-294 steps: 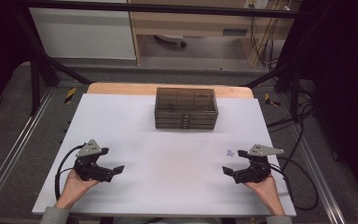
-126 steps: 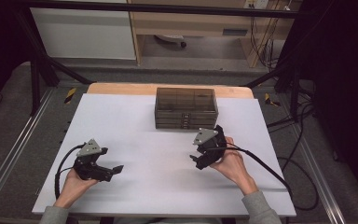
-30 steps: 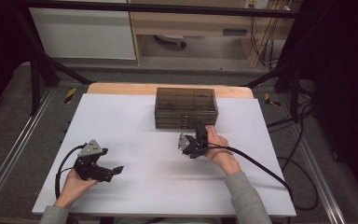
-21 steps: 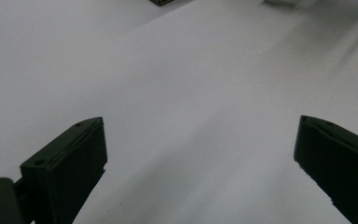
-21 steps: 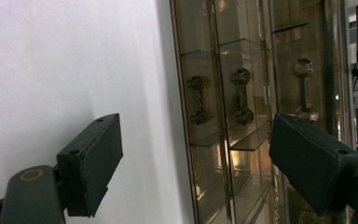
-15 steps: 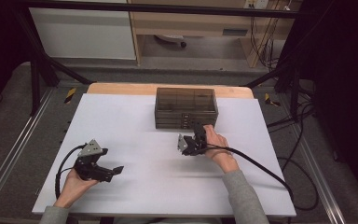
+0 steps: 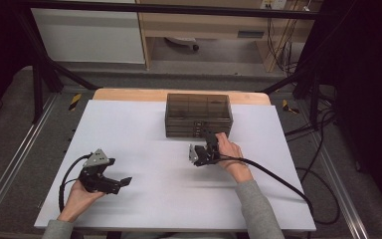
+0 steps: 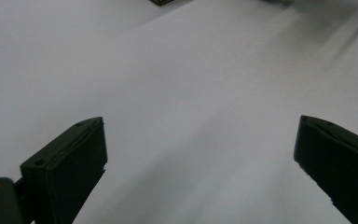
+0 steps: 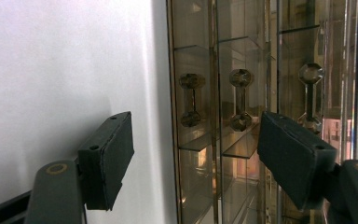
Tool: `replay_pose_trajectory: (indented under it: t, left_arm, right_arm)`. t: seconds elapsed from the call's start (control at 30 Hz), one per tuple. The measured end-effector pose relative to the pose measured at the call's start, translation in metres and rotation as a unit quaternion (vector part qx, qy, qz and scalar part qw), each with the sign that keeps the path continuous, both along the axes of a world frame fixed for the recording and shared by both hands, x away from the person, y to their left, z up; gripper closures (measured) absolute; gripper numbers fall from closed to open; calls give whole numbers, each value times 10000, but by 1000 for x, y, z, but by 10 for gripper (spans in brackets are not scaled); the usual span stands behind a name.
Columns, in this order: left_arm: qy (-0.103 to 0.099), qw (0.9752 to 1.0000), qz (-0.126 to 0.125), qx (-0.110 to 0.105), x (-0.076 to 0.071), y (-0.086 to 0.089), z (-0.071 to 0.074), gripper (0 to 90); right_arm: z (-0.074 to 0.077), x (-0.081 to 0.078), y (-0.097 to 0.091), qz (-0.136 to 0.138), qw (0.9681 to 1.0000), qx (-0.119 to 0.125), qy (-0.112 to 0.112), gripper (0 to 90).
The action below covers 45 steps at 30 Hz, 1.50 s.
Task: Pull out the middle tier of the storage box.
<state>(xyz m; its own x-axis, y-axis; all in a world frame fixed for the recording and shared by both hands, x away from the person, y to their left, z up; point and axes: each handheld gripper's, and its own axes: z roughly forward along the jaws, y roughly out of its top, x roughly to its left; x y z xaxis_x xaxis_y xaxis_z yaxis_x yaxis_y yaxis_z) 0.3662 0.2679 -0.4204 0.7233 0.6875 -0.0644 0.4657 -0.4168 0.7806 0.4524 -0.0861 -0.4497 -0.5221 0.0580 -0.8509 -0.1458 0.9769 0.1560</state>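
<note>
Smoky clear drawer box (image 7: 198, 115) sits at the far middle of the white worktop (image 7: 144, 134), near its back edge. Three stacked drawers, each with a dumbbell-shaped handle (image 9: 239, 99) on the front. Right tool (image 7: 209, 141) is right at the box front, rolled on its side, jaws apart and just closing in, handles ahead between them; pads not pressing on anything yet. Right hand (image 7: 230, 155) just in front of the box. Left tool (image 7: 121, 182) well away from the box, near the front left of the worktop, released, jaws wide over bare surface, nothing between. Cable (image 7: 278, 180) trails from the right tool off toward the right.
</note>
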Motion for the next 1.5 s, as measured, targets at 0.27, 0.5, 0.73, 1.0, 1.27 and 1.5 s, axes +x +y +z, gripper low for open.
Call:
replay_pose_trajectory:
  t: [0.27,0.5,0.73,1.0,1.27,1.5]
  left_arm:
    - [6,10000,0,-1,0,0,0,23]
    - [8,10000,1,-1,0,0,0,23]
    - [3,10000,0,-2,0,0,0,23]
    - [10,10000,0,-1,0,0,0,23]
    - [11,10000,-2,4,0,0,0,23]
    - [17,10000,0,5,0,0,0,23]
  right_arm:
    - [-2,4,0,-11,10000,6,-54,284]
    - [-5,5,1,-26,10000,-10,-79,295]
    - [-6,6,1,-24,9999,-47,-107,306]
    - [-8,8,1,-35,9998,-93,-172,315]
    - [-9,9,2,-56,9997,-107,-193,322]
    - [-10,9,2,-69,9996,-134,-250,332]
